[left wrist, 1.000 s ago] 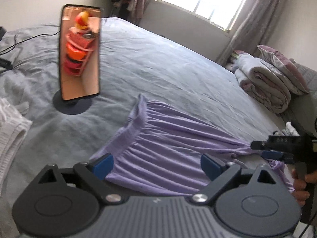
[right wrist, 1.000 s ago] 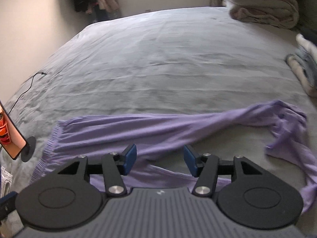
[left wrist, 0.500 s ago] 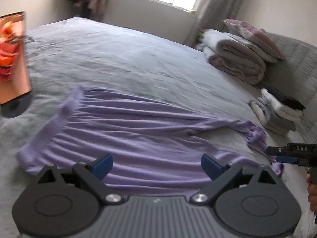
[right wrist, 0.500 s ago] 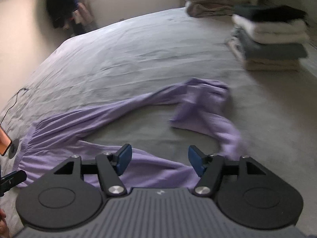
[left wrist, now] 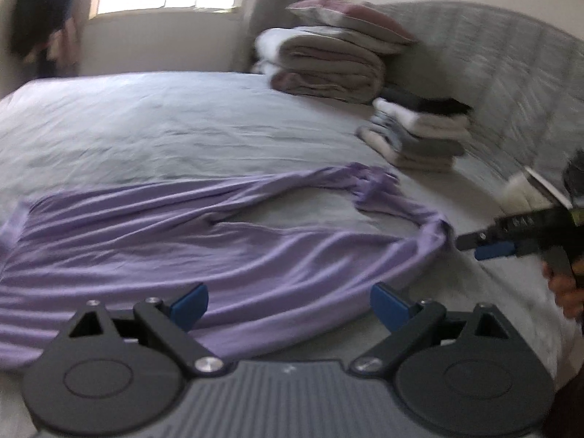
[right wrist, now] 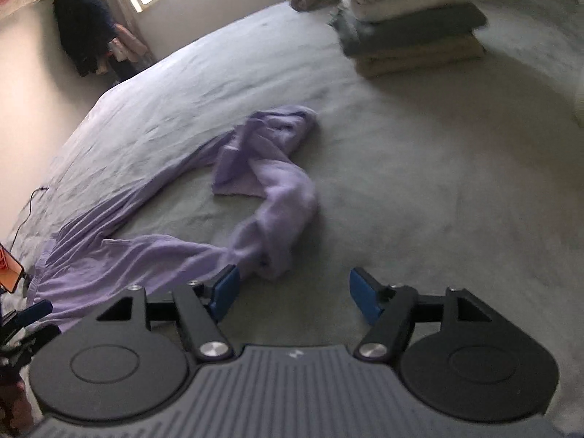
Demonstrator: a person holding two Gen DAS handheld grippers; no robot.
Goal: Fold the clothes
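Lilac trousers lie spread on the grey bed, waistband at the left, legs running right to bunched, twisted cuffs. My left gripper hovers open over the near leg, nothing between its blue pads. My right gripper is just short of the cuff end, which lies beside its left pad; its jaws are opening and only bedsheet shows between them. In the left wrist view the right gripper sits right of the cuffs, held by a hand.
A stack of folded clothes stands near the grey headboard, with folded blankets and a pillow behind it. A phone on a stand and a cable are at the far left. Dark clothes hang by the window.
Both grippers have swung right along the bed, from the waistband end toward the leg cuffs. The phone has left the left wrist view. The right jaws have spread wider.
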